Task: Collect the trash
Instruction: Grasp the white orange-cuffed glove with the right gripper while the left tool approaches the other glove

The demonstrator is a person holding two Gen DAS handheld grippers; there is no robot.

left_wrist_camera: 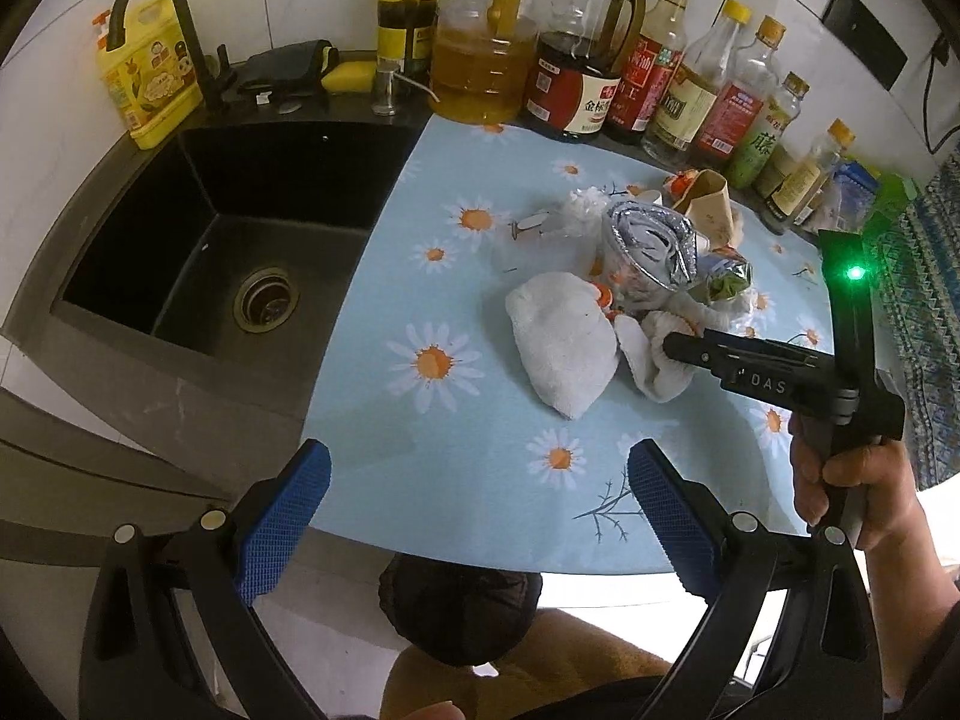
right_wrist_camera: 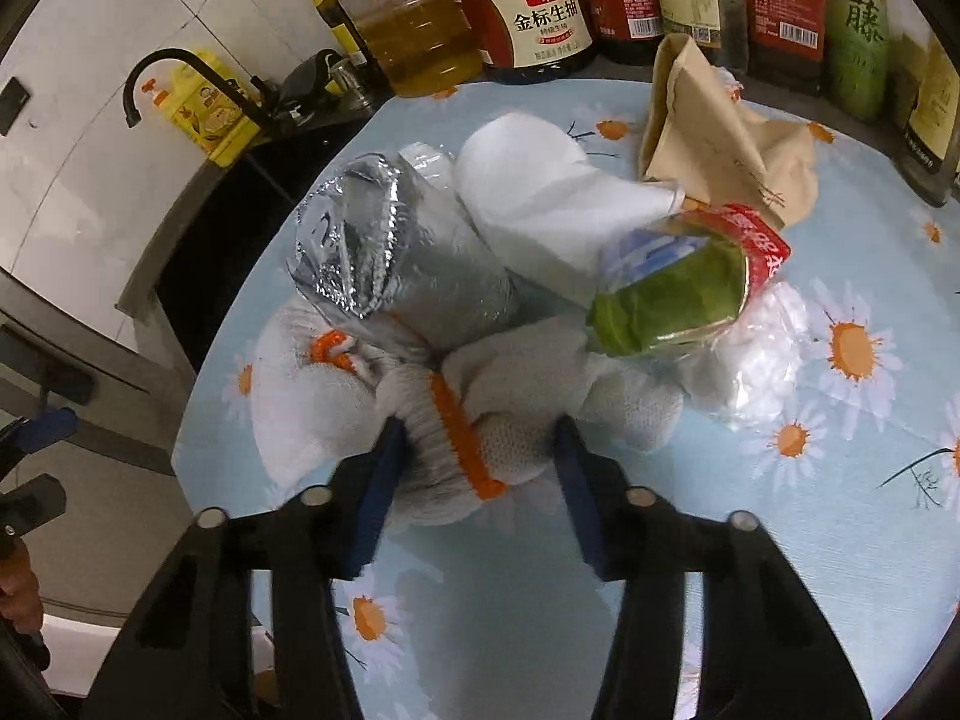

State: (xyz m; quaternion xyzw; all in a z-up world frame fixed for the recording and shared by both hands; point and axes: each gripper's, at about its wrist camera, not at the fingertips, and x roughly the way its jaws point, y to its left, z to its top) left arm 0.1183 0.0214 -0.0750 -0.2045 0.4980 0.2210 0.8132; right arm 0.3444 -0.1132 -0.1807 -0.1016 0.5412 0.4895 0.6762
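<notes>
On the daisy-print mat (right_wrist_camera: 840,540), beside the black sink (left_wrist_camera: 198,228), the right gripper (right_wrist_camera: 474,450) is closing around a white knit glove (right_wrist_camera: 480,414) at the near edge of the trash pile.

Its pads are pressing the orange-trimmed cuff, while the left gripper (left_wrist_camera: 480,516) is hovering wide and empty. The glove is lying against the foil cup (right_wrist_camera: 384,252) and the clear cup holding a green leaf (right_wrist_camera: 666,300); lifting may be dragging or tipping them, probably spilling the leaf. Whether the foil cup holds anything, I cannot tell.
</notes>
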